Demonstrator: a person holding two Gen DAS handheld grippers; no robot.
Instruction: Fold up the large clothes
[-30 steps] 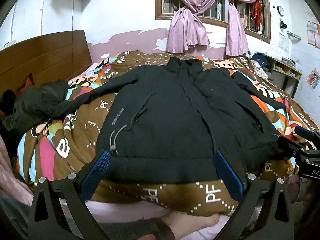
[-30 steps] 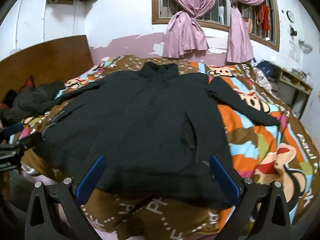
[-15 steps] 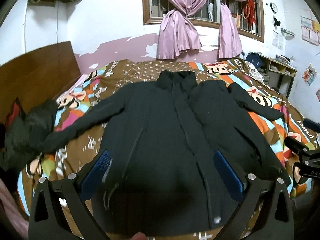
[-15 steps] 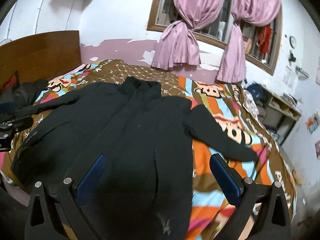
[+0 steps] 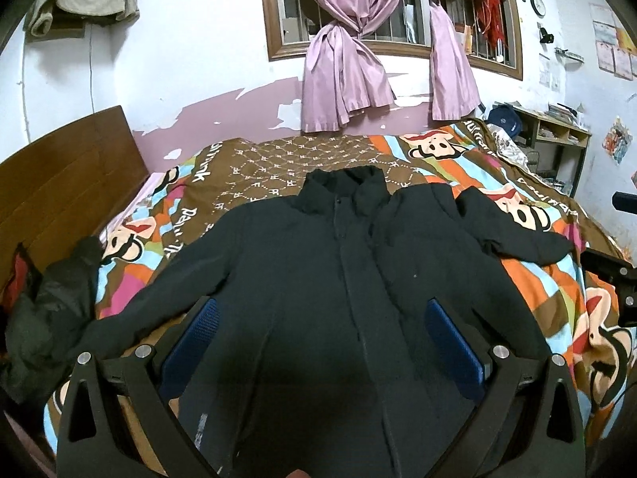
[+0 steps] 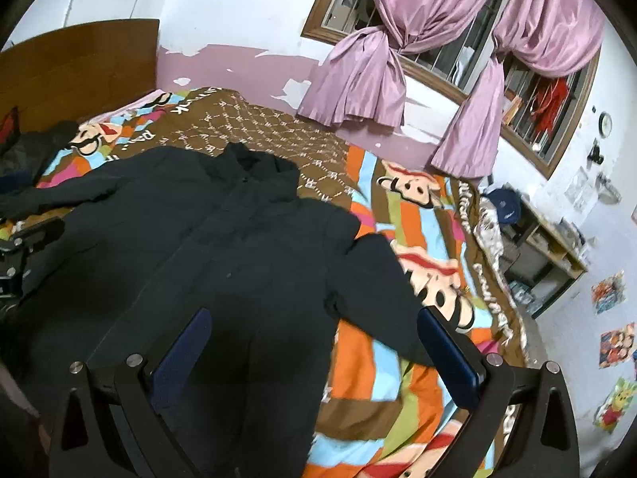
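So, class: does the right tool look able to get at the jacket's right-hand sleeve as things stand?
Probably yes: the right tool is open and empty, and the sleeve lies flat on the bedspread just ahead, uncovered.

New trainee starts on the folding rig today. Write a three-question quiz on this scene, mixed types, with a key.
1. True or false: the black jacket lies spread flat on the bedspread, collar toward the window.
2. Multiple choice: the left gripper is A) shut on a sleeve, B) open and holding nothing, C) out of view.
3. Fill in: the right gripper hangs above the jacket's hem and one ____.

Key: 1 true; 2 B; 3 sleeve.
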